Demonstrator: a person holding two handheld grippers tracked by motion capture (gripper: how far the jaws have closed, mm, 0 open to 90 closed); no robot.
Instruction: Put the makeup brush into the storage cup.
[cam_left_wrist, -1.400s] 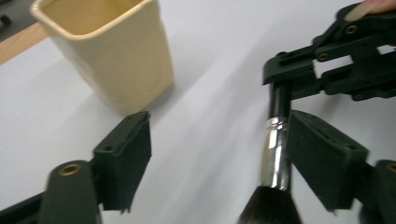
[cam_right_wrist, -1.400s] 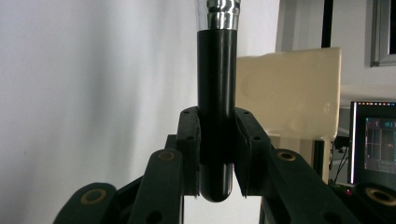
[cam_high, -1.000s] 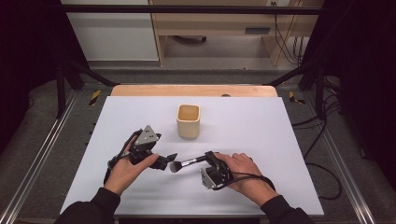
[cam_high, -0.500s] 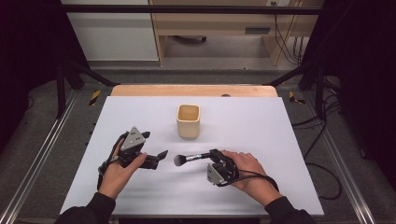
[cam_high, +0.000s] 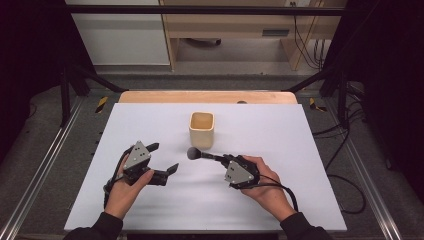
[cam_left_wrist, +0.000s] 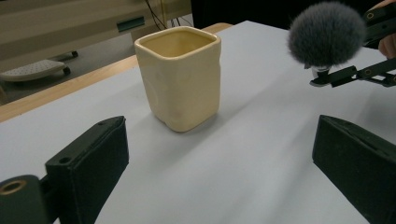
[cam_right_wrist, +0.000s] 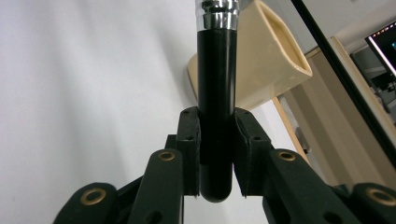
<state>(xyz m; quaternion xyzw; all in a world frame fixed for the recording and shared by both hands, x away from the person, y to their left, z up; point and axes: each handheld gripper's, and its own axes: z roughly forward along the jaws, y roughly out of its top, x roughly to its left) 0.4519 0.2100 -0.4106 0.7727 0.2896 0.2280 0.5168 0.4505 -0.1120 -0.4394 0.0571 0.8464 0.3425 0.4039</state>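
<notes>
A cream square cup (cam_high: 202, 129) stands upright at the middle of the white table (cam_high: 280, 135). My right gripper (cam_high: 223, 160) is shut on the black handle of a makeup brush, whose grey bristle head (cam_high: 194, 153) points left, just in front of the cup. In the right gripper view the pads clamp the handle (cam_right_wrist: 215, 93), with the cup (cam_right_wrist: 266, 60) behind. My left gripper (cam_high: 163, 157) is open and holds nothing, a little left of the brush head. The left gripper view looks past the left gripper (cam_left_wrist: 219, 140) to the cup (cam_left_wrist: 180, 77) and the brush head (cam_left_wrist: 326, 33).
A wooden strip (cam_high: 207, 96) runs along the table's far edge. Metal rails (cam_high: 45, 165) flank both sides, and cables (cam_high: 345, 150) trail on the floor at the right. White tabletop lies open to the left and right of the cup.
My left gripper has drawn back to the left, away from the brush head it was next to. The brush head has swung slightly toward the cup.
</notes>
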